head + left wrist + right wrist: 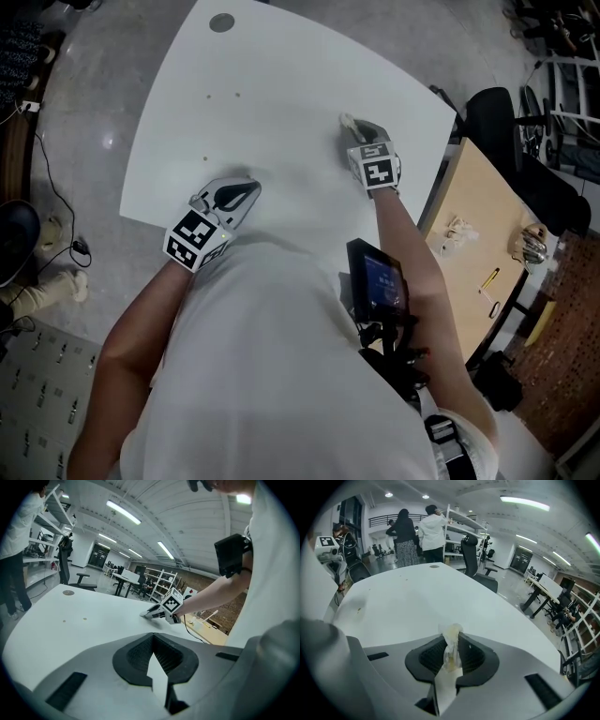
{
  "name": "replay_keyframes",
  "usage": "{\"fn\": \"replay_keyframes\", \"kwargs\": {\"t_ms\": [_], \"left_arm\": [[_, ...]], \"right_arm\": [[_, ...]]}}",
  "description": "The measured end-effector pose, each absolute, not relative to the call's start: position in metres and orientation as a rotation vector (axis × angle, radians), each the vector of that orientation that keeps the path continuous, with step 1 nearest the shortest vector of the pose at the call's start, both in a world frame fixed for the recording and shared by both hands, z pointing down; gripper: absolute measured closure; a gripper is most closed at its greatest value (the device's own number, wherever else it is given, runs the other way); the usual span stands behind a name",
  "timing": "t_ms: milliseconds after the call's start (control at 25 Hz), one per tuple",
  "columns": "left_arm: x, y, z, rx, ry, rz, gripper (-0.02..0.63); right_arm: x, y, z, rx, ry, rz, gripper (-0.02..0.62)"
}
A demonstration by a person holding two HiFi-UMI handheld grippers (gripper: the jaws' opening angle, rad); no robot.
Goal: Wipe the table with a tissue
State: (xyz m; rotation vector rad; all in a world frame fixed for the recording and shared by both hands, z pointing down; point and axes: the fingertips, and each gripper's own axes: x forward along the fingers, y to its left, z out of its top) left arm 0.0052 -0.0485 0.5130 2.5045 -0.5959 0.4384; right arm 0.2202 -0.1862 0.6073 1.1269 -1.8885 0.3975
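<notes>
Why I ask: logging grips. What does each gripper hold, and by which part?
Right gripper: crumpled, yellow-stained white tissue, pinched by its bunched middle, one tuft poking out. Left gripper: shut, empty.

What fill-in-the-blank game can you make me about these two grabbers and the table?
The right gripper pinches a crumpled ____.
The left gripper has ____ between its shut jaws.
The table top is coloured ____.
Missing words: tissue; nothing; white.
</notes>
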Motion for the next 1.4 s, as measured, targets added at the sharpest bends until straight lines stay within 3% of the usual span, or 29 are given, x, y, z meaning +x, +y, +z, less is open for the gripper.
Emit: {"fn": "replay_keyframes", "kwargs": {"t_ms": [600, 800, 1000, 1400], "left_arm": [[0.005, -0.043, 0.512, 2.516, -0.580, 0.434, 0.598], [0.005, -0.044, 0.510, 2.519, -0.583, 0.423, 0.598], [-0.006, -0.051, 0.511, 2.509, -0.609, 0.418, 0.598], [-0.015, -0.055, 0.511, 2.478, -0.650, 0.406, 0.598]], "right_arm": [[0.181, -0.136, 0.609, 0.985, -1.931, 0.344, 0.531], [0.152, -0.113, 0.604, 0.817, -2.094, 0.760, 0.531], [0.168, -0.156, 0.582, 1.081, -2.178, 1.079, 0.531], [0.192, -0.213, 0.596, 1.121, -2.028, 0.785, 0.530]]}}
